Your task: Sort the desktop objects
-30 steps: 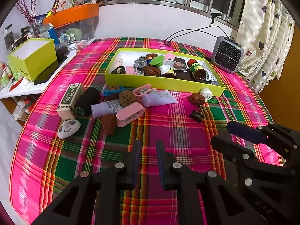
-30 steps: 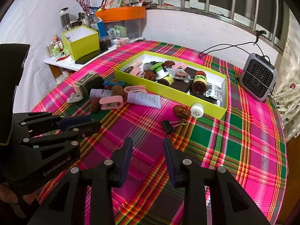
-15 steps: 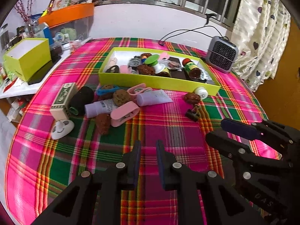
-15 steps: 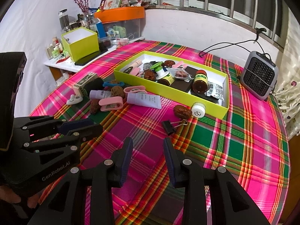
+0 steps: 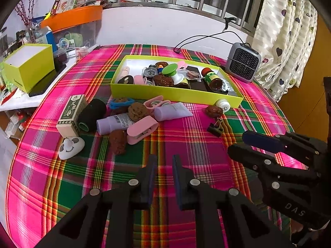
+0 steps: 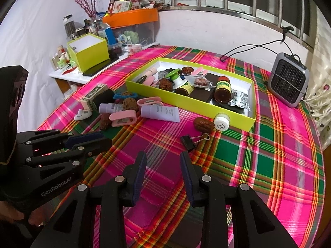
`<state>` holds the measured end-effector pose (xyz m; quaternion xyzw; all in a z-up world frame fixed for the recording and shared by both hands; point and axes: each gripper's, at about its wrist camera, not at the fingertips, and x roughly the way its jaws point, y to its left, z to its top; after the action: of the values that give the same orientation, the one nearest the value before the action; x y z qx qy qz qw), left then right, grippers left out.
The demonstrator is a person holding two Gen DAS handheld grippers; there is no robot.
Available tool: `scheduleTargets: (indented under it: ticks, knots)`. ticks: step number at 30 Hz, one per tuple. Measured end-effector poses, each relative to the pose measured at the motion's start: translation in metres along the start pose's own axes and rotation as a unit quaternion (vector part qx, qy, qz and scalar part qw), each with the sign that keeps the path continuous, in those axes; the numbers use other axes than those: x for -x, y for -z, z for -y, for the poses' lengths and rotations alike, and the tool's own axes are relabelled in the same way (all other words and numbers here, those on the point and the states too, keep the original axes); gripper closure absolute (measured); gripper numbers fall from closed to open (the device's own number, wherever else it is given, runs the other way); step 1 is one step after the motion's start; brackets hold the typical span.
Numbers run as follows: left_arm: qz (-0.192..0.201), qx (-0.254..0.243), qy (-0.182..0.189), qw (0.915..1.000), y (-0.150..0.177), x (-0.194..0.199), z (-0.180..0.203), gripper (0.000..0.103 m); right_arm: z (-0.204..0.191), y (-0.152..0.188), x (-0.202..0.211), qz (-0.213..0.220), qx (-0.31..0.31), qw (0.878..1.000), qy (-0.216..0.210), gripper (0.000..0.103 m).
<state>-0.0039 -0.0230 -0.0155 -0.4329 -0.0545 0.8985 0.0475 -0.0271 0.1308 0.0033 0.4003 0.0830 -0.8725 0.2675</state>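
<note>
One view alone (right wrist) shows the glass jar point(image 6: 68, 25) beside branches point(image 6: 86, 0).

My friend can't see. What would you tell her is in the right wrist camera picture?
The open right gripper hovers empty over a pink and green plaid tablecloth, with the left gripper beside it. Ahead, a black binder clip, tubes and pink clips lie loose before a lime-green tray already holding bottles and small things. A small grey fan stands at the right.

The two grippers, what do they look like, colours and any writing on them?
Both are matte black plastic with silver rivets and dark blue finger pads. The left gripper carries white "GenRobot.AI" lettering and a small red light; the right gripper shows "DAS" in pale letters.
</note>
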Motion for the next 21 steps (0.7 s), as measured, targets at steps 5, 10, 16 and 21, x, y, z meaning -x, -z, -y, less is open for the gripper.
scheduleTargets:
  ticks: [5,10,16,21]
  knots:
    - [-0.004,0.004,-0.003,1.0000,-0.001,-0.001,-0.005,0.087,0.002,-0.001,-0.003,-0.001,-0.003,1.000,-0.003,0.067]
    - [-0.003,0.004,0.000,1.0000,-0.002,-0.002,-0.007,0.087,0.004,-0.001,-0.006,-0.003,-0.008,1.000,-0.003,0.067]
    - [-0.011,0.015,0.016,0.9997,-0.005,-0.008,-0.013,0.087,0.006,-0.002,-0.010,-0.004,-0.010,1.000,-0.003,0.067]
    - [-0.014,0.016,0.018,0.9996,-0.008,-0.010,-0.014,0.087,0.009,-0.003,-0.014,-0.007,-0.012,1.000,-0.003,0.067]
